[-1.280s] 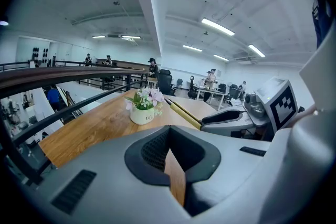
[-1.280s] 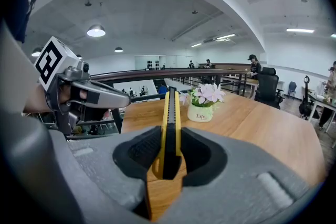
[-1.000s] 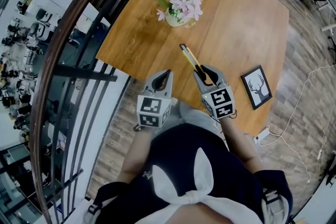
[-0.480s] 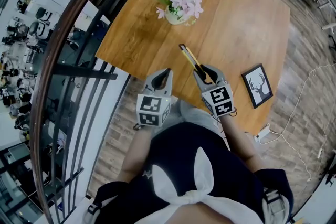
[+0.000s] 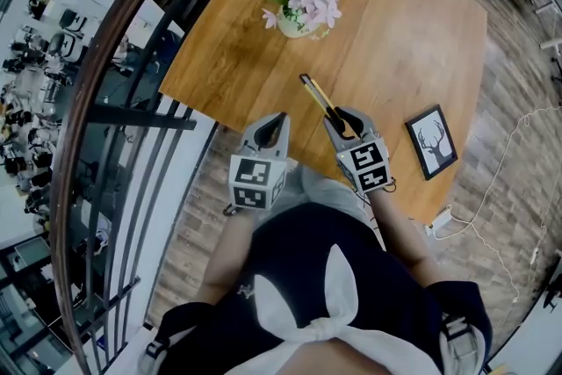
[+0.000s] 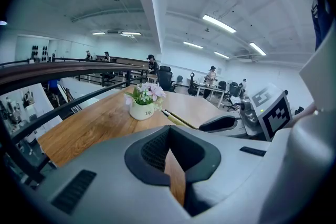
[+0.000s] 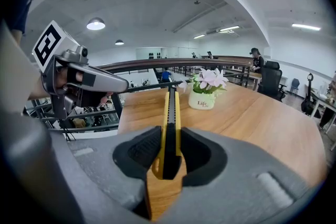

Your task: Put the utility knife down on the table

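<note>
**Utility knife clamped in the right tongs over the table**

Almost nothing is shifting since the earlier frame: both tongs and the knife are staying where they were. The utility knife (image 7: 169, 128), a slim yellow body with a black slider strip, is sitting edge-up between the ribbed black pads of the right gripper (image 7: 168, 152), which are pressing on its rear end. The rest of it is pointing out over the wooden table (image 5: 404, 31) toward the white flower vase (image 5: 303, 13). Whether its tip is touching the wood cannot be told.

The left gripper (image 6: 170, 157) is hanging beside it at the table's near edge, its tips meeting and nothing between them.

Only the head view is showing the black-framed deer picture (image 5: 431, 145), lying flat near the right corner, and the dark metal railing (image 5: 132, 118) along the left. Only the gripper views are showing the lettering on the vase.
</note>
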{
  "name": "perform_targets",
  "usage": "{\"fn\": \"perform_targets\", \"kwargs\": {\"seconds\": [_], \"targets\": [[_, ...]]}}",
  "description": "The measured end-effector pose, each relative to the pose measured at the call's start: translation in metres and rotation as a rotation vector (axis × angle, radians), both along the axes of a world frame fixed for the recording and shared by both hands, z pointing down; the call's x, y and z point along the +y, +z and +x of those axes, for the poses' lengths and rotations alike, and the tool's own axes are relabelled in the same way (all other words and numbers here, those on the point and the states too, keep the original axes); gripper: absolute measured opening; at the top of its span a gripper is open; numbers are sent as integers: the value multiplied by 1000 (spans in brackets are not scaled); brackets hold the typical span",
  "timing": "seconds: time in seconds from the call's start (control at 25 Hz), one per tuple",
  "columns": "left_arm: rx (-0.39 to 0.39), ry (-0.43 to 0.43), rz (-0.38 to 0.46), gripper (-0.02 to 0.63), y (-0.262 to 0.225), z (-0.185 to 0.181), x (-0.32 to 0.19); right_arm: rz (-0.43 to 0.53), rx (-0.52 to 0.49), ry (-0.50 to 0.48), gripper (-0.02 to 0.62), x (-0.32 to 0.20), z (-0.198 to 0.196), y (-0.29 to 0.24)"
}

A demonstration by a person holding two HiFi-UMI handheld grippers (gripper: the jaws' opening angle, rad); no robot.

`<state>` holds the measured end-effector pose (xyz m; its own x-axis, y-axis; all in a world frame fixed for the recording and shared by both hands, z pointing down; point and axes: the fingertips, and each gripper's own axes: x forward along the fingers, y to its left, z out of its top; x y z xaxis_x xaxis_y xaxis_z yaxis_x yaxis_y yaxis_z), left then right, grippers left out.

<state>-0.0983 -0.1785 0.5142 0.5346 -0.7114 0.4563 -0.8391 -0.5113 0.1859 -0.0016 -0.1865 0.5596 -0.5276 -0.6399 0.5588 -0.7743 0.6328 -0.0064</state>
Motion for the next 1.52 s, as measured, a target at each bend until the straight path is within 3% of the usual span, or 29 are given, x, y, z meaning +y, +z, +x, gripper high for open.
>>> {"fn": "perform_targets", "kwargs": {"seconds": [1.52], "targets": [[-5, -12, -50, 17, 21, -8, -9, -123, 82, -35, 114, 0, -5, 61]]}}
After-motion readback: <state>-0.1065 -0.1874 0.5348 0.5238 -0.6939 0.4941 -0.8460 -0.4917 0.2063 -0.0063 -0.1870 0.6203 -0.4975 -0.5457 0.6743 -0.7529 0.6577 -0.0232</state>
